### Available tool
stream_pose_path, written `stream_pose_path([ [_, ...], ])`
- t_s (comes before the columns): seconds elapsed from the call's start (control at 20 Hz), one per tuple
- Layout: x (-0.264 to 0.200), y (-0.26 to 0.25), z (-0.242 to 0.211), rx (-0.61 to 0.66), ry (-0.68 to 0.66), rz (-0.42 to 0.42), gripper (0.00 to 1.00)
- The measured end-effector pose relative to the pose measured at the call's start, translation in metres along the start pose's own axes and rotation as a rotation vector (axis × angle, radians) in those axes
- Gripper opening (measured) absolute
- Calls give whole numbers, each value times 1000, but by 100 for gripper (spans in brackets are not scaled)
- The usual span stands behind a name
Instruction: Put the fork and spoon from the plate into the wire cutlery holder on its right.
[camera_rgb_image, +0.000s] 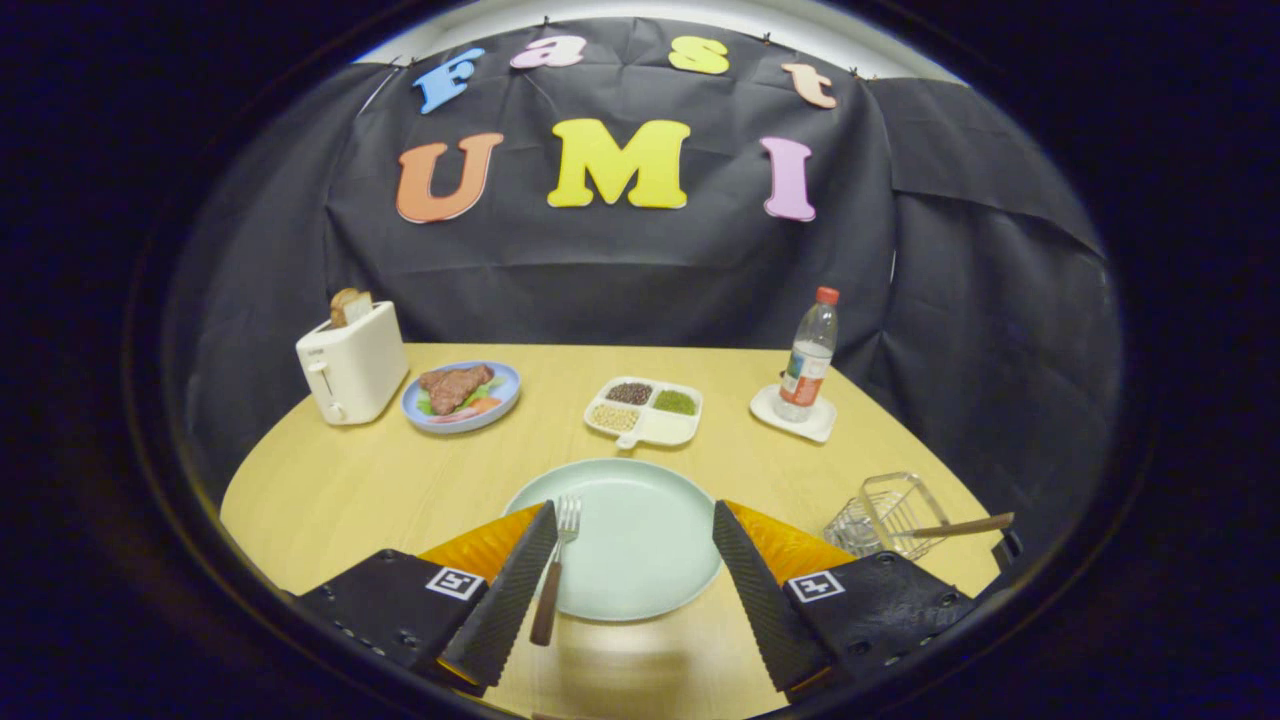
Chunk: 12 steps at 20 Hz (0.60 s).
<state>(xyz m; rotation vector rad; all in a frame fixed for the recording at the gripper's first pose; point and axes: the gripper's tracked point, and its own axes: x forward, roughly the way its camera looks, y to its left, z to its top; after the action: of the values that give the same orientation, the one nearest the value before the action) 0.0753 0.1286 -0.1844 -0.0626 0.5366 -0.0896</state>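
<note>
I had the tool (634, 585) wide open and it held nothing. Its two fingers (505, 600) stood far apart, one on each side of the pale green plate (640, 560), which sat on the yellow surface (330, 490) just ahead of me. The fork (556, 570) lay on the left part of the plate, right beside my left finger. I could not tell if it touched the finger. Its prongs pointed away from me, toward the far side of the surface, and its brown wooden handle pointed back at me and stuck out over the plate's near rim. So the fork's long line ran almost the same way my fingers pointed. I thought the tool needed to slide left so the handle came between the fingers before I closed them. The wire cutlery holder (890, 515) stood to the right of the plate, beyond my right finger. A brown handle (955, 527) already poked out of it to the right. I guessed that was the spoon, but its bowl was hidden, so I was not sure. If so, only the fork was left to move. Farther back stood a white toaster (352, 365), a plate of food (461, 396), a small dish with four parts (645, 410) and a water bottle (808, 355).
</note>
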Motion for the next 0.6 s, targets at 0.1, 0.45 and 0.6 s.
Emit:
stream_pose_path([
  [0.1, 14, 10, -13, 0, 43, 17, 94],
  [0.45, 55, 35, -44, 19, 183, 55, 94],
  [0.6, 67, 40, -47, 27, 206, 53, 94],
])
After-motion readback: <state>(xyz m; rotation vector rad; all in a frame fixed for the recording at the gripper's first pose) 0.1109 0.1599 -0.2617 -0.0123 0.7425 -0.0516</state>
